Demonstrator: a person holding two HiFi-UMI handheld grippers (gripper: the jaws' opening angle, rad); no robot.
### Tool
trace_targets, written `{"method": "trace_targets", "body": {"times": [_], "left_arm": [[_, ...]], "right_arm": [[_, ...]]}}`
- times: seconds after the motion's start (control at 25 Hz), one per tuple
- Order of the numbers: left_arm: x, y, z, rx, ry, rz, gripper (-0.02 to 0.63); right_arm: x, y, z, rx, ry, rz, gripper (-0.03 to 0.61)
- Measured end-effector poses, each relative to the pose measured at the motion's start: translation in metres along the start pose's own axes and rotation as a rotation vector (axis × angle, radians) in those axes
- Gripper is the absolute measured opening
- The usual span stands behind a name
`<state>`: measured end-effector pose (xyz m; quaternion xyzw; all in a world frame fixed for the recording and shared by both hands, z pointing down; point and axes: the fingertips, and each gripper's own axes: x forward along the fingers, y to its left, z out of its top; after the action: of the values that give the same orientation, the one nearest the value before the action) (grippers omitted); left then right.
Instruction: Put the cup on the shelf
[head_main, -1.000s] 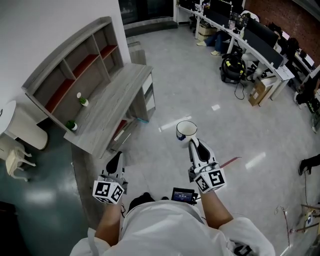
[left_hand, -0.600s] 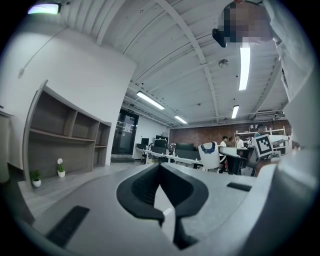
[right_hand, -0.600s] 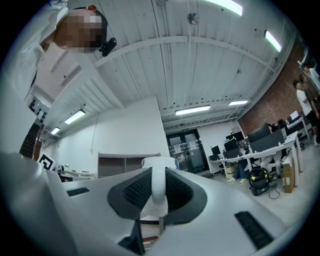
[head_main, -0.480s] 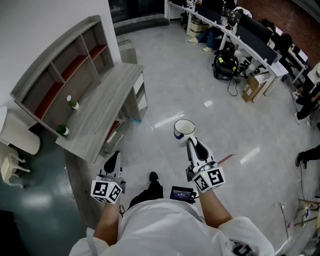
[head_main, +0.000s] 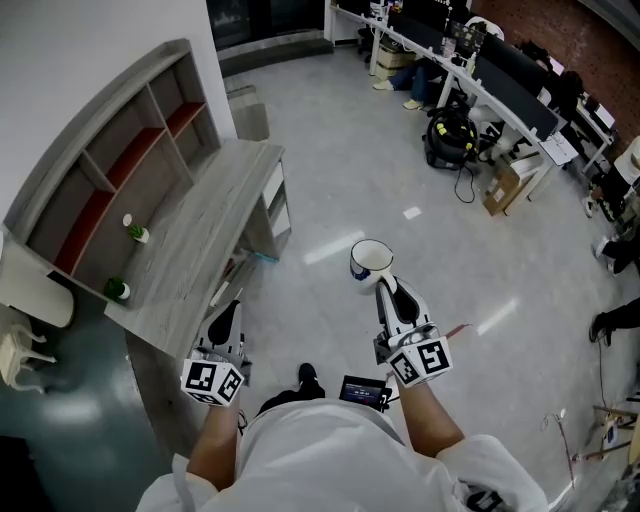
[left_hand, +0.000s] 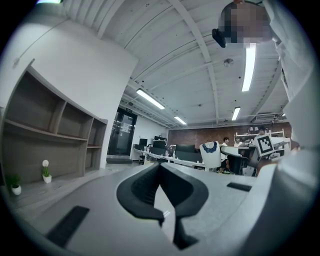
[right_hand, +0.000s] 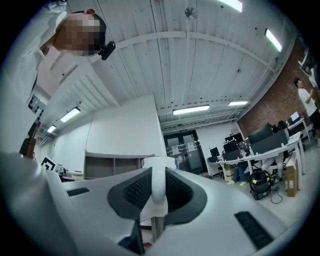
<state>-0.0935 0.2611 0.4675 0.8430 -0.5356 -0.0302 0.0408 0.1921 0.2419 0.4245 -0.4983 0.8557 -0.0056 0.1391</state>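
A white cup (head_main: 371, 260) hangs in the air above the grey floor, with my right gripper (head_main: 385, 286) shut on its handle. In the right gripper view the cup's white handle (right_hand: 158, 184) runs upright between the jaws. The grey shelf unit (head_main: 95, 165) with red-backed compartments stands on a wooden desk (head_main: 195, 250) at the left, well away from the cup. My left gripper (head_main: 227, 322) is shut and holds nothing, near the desk's front corner; in the left gripper view the shelf (left_hand: 47, 132) is on the left.
Two small potted plants (head_main: 134, 232) (head_main: 117, 290) stand on the desk. A white chair (head_main: 25, 340) is at the far left. Office desks with monitors (head_main: 505, 75), a black bag (head_main: 448, 135) and boxes fill the upper right. A person's foot (head_main: 610, 325) shows at the right edge.
The view has shifted, so the desk and shelf now lie further left and lower in the picture. Both grippers keep their places, and the cup stays held.
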Motion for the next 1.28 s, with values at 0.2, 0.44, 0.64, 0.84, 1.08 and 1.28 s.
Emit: {"method": "trace_targets", "body": {"times": [0.2,0.44,0.64,0.84,1.08,1.28], "left_arm": [[0.055,0.034,0.008,-0.001,-0.008,-0.026,0.008],[0.101,0.052,0.004,-0.014,-0.014,-0.059,0.008],[0.133,0.063,-0.011,-0.048,0.015,-0.073,0.008],[0.169,0.078,-0.017,-0.040,0.026,-0.063,0.008],[0.227,0.096,-0.013,-0.020,0.008,0.005,0.009],[0.284,0.101,-0.010,-0.002,0.009,0.050,0.008]], "right_arm": [[0.052,-0.019,-0.002,-0.017,-0.010,-0.020,0.075],[0.086,-0.042,-0.005,-0.020,-0.018,-0.038,0.075],[0.113,-0.061,-0.015,-0.012,0.010,-0.046,0.075],[0.142,-0.087,-0.021,-0.017,0.001,-0.043,0.075],[0.194,-0.132,-0.032,-0.043,-0.003,0.004,0.075],[0.243,-0.176,-0.036,-0.055,-0.010,0.059,0.075]]}}
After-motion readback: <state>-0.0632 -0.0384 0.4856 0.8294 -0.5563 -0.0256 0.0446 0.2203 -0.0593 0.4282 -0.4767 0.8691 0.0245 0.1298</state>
